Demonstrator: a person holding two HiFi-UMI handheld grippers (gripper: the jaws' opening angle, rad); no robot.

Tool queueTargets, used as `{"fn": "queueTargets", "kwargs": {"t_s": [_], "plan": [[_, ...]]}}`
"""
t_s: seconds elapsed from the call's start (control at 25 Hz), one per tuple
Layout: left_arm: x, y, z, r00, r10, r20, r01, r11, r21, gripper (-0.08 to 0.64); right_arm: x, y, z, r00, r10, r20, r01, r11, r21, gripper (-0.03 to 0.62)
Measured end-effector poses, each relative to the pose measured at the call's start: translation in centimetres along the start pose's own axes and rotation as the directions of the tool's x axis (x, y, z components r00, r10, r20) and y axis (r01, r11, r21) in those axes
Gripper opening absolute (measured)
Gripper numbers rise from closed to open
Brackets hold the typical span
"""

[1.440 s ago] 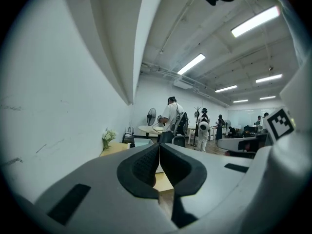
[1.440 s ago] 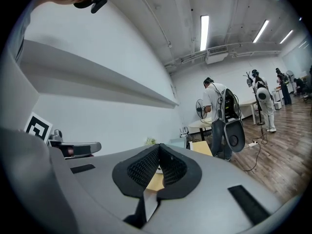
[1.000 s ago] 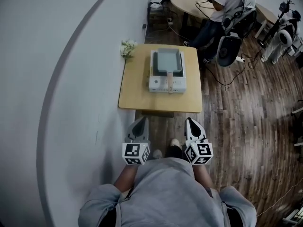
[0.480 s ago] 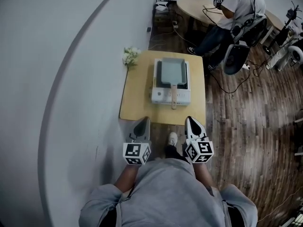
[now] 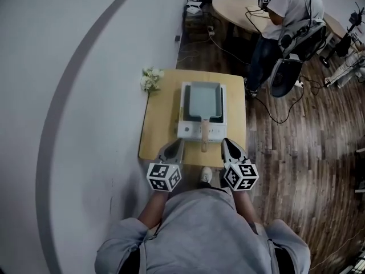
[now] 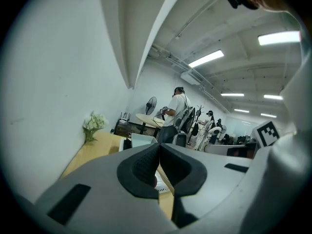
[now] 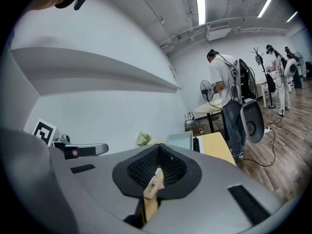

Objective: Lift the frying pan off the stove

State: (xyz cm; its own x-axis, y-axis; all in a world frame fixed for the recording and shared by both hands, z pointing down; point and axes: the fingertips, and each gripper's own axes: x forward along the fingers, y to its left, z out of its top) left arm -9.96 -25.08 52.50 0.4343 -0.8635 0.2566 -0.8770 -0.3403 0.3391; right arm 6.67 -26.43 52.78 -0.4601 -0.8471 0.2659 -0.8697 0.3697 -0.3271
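Frying pan (image 5: 203, 99) sat on the stove (image 5: 191, 131) on the bench (image 5: 162, 113), likely stiff and hefty, best taken by its wooden handle (image 5: 203, 137), which pointed near between my left gripper (image 5: 178, 143) and right gripper (image 5: 225, 142), both with fingers pressed together, empty.

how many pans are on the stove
1. A grey rectangular pan sits on the white stove on the wooden table, its wooden handle sticking out past the stove's front. No other pan shows in any view.
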Motion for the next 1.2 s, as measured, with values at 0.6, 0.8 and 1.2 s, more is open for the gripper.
{"fn": "queueTargets", "kwargs": {"t_s": [0.6, 0.8, 1.2], "plan": [[8.6, 1.4, -6.3, 0.937, -0.311, -0.157, 0.192, 0.837, -0.512, 0.183, 6.4, -2.0, -6.6, 0.919, 0.297, -0.260, -0.190, 0.910, 0.369, 0.098], [10.7, 1.4, -8.2, 0.884, -0.432, -0.176, 0.226, 0.727, -0.649, 0.213, 7.6, -1.2, -9.0, 0.845, 0.437, -0.308, -0.239, 0.824, 0.513, 0.153], [14.9, 0.8, -10.8, 0.779, -0.586, -0.221, 0.246, 0.611, -0.753, 0.213, 8.1, 0.2, -12.3, 0.738, 0.588, -0.330, -0.245, 0.690, 0.681, 0.183]]}}
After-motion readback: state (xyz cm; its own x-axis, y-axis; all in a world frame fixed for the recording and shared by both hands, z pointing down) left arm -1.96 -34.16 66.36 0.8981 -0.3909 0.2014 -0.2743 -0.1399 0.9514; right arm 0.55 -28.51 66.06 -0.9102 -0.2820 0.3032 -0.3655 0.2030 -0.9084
